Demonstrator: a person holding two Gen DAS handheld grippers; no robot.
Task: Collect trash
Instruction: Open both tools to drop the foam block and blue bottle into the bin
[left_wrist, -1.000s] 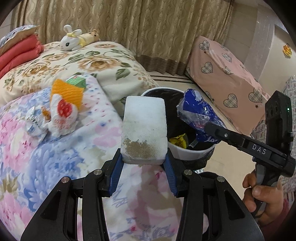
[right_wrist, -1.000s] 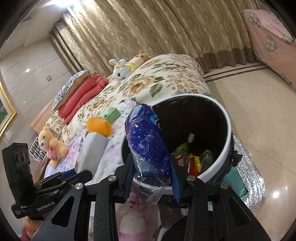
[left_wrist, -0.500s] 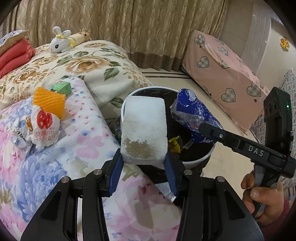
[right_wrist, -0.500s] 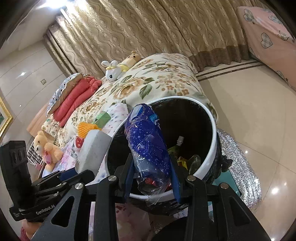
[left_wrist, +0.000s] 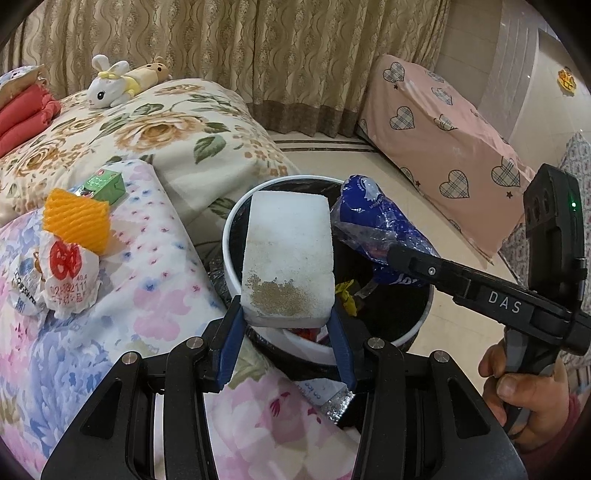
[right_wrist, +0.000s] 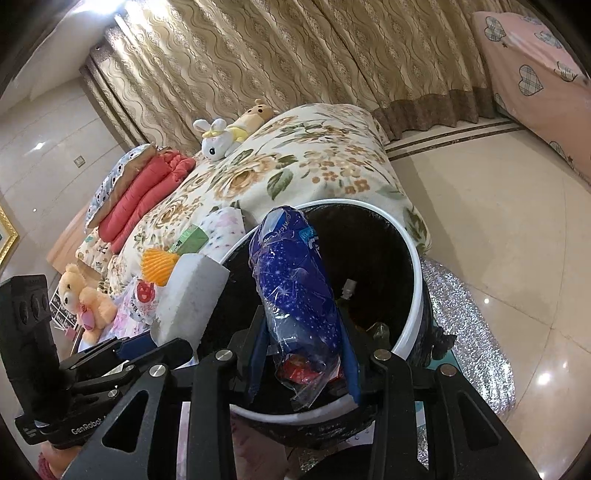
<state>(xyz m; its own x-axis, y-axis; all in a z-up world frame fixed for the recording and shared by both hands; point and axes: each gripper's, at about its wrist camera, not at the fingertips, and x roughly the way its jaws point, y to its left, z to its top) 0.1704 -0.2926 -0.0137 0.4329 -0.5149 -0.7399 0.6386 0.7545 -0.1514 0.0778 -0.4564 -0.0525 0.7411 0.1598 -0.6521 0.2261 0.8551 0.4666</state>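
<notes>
left gripper (left_wrist: 287, 334): black two-finger tool with blue pads, clamped on the lower end of a white rectangular foam block (left_wrist: 290, 254) with a brown speckled stain near the bottom; the block stands up from the jaws, over the near rim of the bin.
right gripper (right_wrist: 304, 360): black tool with blue pads, clamped on a crumpled dark blue plastic wrapper with white star print (right_wrist: 295, 288); the wrapper sticks up and tilts over the bin opening.
bin: round white-rimmed trash bin with a black liner (left_wrist: 231, 236), on the floor just beside the bed; bits of yellow and red trash lie inside.
two grippers: side by side over the bin, foam block to the left of the blue wrapper, apart from each other.
hand: a person's right hand (left_wrist: 524, 398) grips the right tool's handle, seen from the left wrist view.
trash on the bed: an orange ribbed foam net (left_wrist: 75, 221), a small green carton (left_wrist: 103, 182) and a crumpled white paper wrapper with a red mark (left_wrist: 68, 275) lie together on the floral pastel blanket (left_wrist: 140, 295), well apart from the bin.
background: a white plush rabbit (left_wrist: 107, 86) on the rose-patterned quilt, beige patterned curtains behind.
</notes>
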